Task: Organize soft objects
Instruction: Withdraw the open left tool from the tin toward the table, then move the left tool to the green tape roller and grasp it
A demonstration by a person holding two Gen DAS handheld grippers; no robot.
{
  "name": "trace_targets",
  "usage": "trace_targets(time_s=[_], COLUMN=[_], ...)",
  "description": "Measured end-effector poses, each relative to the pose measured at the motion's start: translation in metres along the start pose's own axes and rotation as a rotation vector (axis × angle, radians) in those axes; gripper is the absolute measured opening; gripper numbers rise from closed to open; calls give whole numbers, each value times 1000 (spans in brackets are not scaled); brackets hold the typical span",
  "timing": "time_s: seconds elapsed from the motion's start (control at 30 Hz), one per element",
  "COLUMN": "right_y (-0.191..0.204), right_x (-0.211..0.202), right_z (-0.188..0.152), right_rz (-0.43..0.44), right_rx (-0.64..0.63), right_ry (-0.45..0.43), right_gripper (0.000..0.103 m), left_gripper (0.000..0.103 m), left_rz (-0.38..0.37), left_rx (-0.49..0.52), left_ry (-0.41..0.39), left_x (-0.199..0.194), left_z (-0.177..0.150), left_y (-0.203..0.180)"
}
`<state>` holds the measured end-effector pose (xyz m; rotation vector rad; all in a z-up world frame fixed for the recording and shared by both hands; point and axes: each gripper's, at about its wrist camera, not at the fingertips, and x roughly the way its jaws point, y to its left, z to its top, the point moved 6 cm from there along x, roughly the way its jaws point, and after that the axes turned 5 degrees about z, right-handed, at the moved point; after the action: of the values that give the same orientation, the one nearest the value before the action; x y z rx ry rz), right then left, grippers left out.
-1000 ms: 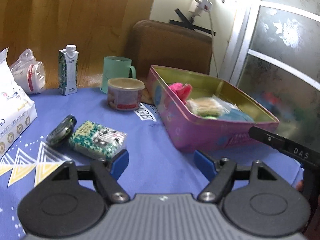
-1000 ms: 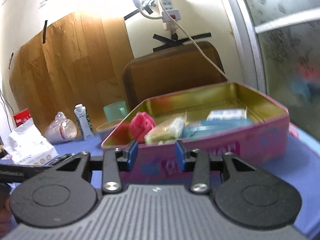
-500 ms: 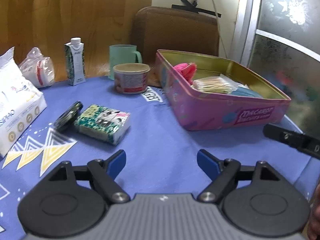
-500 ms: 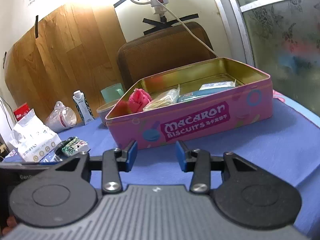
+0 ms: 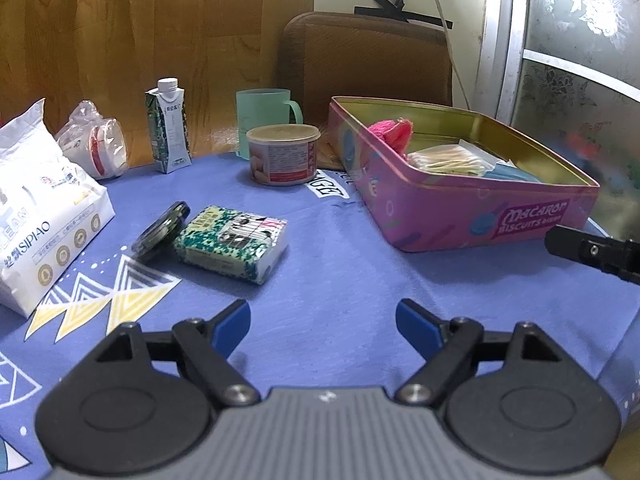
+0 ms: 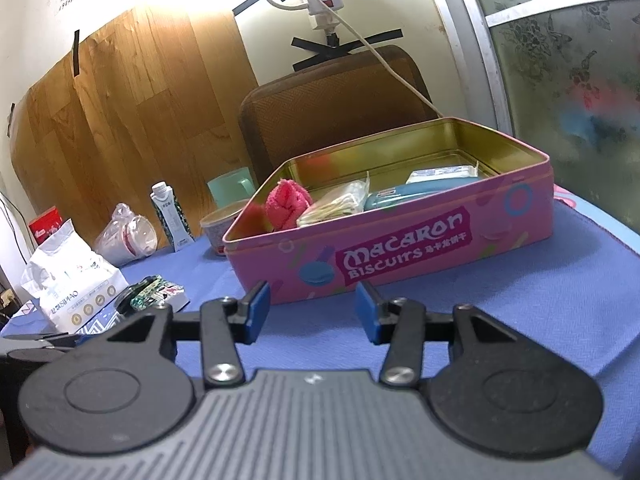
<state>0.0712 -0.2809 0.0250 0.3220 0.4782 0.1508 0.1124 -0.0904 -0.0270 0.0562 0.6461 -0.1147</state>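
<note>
The left gripper [image 5: 323,330] hangs over the blue tablecloth [image 5: 340,264] with its fingers well apart and nothing between them, and the right gripper [image 6: 312,314] faces the pink tin's [image 6: 400,248] long side, its jaws opening on empty air. Inside the tin, near the table's far right corner, lie a pink cloth [image 6: 286,204], a bag of cotton swabs [image 5: 450,158] and a blue pack [image 6: 412,194]. A patterned tissue pack [image 5: 232,242] lies outside on the cloth toward the left edge, touching a dark round lid [image 5: 160,230].
</note>
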Motion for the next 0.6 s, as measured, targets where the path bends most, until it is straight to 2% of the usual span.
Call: trace_targets(time_s=[0.37,0.6], right_y=[20,53], right_x=[9,26], right_z=[0,-5], right_rz=[22,76], right_rx=[-43,-106], right_ry=[24,63], right_gripper=[50,50], left_gripper=[85,85], left_rz=[39,99], left_rx=[-2,-62], left_ry=[-20,-26], left_x=[0,-4], left_z=[-3,-13], left_y=[21,66])
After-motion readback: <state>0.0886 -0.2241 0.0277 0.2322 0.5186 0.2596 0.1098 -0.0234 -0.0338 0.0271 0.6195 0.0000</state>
